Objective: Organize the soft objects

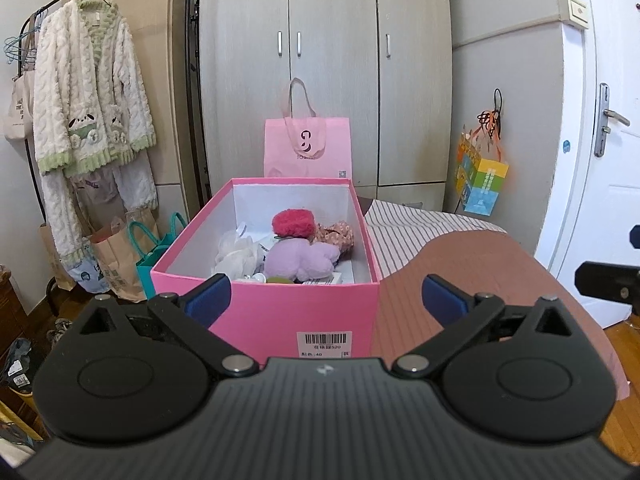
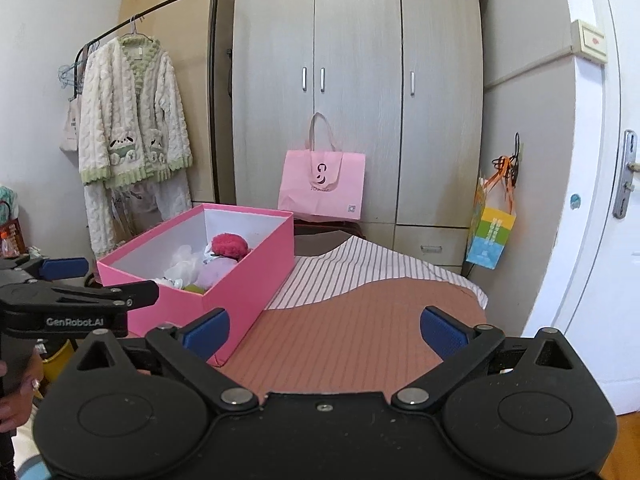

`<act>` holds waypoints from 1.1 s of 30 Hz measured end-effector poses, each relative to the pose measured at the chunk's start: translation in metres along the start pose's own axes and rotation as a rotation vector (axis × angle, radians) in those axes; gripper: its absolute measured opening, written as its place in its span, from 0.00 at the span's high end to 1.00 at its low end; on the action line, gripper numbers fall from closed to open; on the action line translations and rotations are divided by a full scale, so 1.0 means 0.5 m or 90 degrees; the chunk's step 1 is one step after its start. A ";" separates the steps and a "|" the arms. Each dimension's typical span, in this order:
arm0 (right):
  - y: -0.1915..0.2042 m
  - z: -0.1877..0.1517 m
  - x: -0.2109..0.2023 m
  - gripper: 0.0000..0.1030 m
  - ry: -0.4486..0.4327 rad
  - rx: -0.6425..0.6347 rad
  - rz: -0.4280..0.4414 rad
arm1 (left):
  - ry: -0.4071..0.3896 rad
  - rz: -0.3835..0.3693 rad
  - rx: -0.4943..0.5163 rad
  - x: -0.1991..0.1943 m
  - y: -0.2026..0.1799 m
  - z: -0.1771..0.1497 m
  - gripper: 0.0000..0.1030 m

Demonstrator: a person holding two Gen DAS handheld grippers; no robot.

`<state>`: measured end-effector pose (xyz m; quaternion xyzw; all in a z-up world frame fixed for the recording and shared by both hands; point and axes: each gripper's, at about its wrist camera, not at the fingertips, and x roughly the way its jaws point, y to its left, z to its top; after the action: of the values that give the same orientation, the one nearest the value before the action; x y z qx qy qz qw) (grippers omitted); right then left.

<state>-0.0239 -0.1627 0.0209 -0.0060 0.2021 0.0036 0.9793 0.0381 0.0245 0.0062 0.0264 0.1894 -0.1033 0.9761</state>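
Soft toys (image 1: 298, 250) filled your pink box (image 1: 280, 312); both jaws stood spread, empty; only the right view showed your left gripper (image 2: 64, 276).

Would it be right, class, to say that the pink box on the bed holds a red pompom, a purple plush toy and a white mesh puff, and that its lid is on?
Not quite. The pink box has no lid on; it stands open, as the left wrist view shows. The red pompom, purple plush toy and white mesh puff lie inside.

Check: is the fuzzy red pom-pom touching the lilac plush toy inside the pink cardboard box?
Touching. The left wrist view shows the fuzzy red pom-pom resting directly on the lilac plush toy inside the pink cardboard box, no gap visible.
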 end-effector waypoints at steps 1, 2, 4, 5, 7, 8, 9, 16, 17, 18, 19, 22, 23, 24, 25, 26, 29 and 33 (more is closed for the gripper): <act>0.003 -0.002 -0.002 0.00 -0.003 -0.005 -0.008 | -0.002 0.001 0.000 0.000 0.000 -0.001 0.00; 0.005 -0.001 -0.003 0.00 -0.005 -0.009 -0.014 | -0.002 0.002 -0.001 0.000 0.000 -0.003 0.00; 0.008 -0.001 -0.004 0.00 -0.010 -0.007 -0.018 | 0.000 0.004 -0.004 0.002 -0.001 -0.005 0.00; 0.007 0.001 -0.003 0.00 -0.011 0.000 -0.017 | 0.003 0.006 -0.007 0.004 -0.001 -0.006 0.00; 0.007 0.004 0.002 0.00 -0.013 0.013 -0.018 | 0.006 0.012 -0.010 0.007 -0.003 -0.008 0.00; 0.008 0.003 0.003 0.00 -0.012 0.015 -0.023 | 0.007 0.014 -0.013 0.009 -0.003 -0.009 0.00; 0.009 0.003 0.006 0.00 -0.012 0.015 -0.030 | 0.008 0.016 -0.013 0.011 -0.003 -0.011 0.00; 0.006 0.000 0.020 0.00 -0.006 0.032 -0.051 | -0.006 0.031 -0.006 0.011 -0.007 -0.011 0.00; 0.003 0.000 0.020 0.00 -0.007 0.037 -0.053 | -0.010 0.036 0.000 0.010 -0.008 -0.011 0.00; 0.001 -0.001 0.021 0.00 -0.007 0.041 -0.055 | -0.013 0.045 0.004 0.009 -0.010 -0.011 0.00; -0.001 -0.001 0.021 0.00 -0.007 0.043 -0.058 | -0.014 0.051 0.007 0.010 -0.011 -0.011 0.00; -0.005 -0.004 0.022 0.00 -0.004 0.048 -0.067 | -0.011 0.050 0.006 0.010 -0.010 -0.011 0.00; -0.006 -0.005 0.021 0.00 -0.003 0.049 -0.068 | -0.012 0.050 0.006 0.010 -0.010 -0.010 0.00; -0.005 -0.006 0.021 0.00 -0.002 0.048 -0.069 | -0.012 0.052 0.006 0.010 -0.010 -0.010 0.00; -0.005 -0.007 0.021 0.00 0.000 0.047 -0.070 | -0.012 0.054 0.005 0.011 -0.009 -0.010 0.00; -0.004 -0.008 0.022 0.00 0.000 0.045 -0.071 | -0.012 0.054 0.005 0.011 -0.008 -0.010 0.00; -0.002 -0.008 0.023 0.00 0.001 0.042 -0.069 | -0.009 0.056 0.008 0.014 -0.007 -0.009 0.00; -0.002 -0.008 0.028 0.00 0.005 0.040 -0.070 | -0.009 0.054 0.008 0.014 -0.006 -0.008 0.00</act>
<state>-0.0128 -0.1637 0.0115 0.0141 0.2056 -0.0566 0.9769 0.0423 0.0204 -0.0004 0.0401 0.1808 -0.0636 0.9806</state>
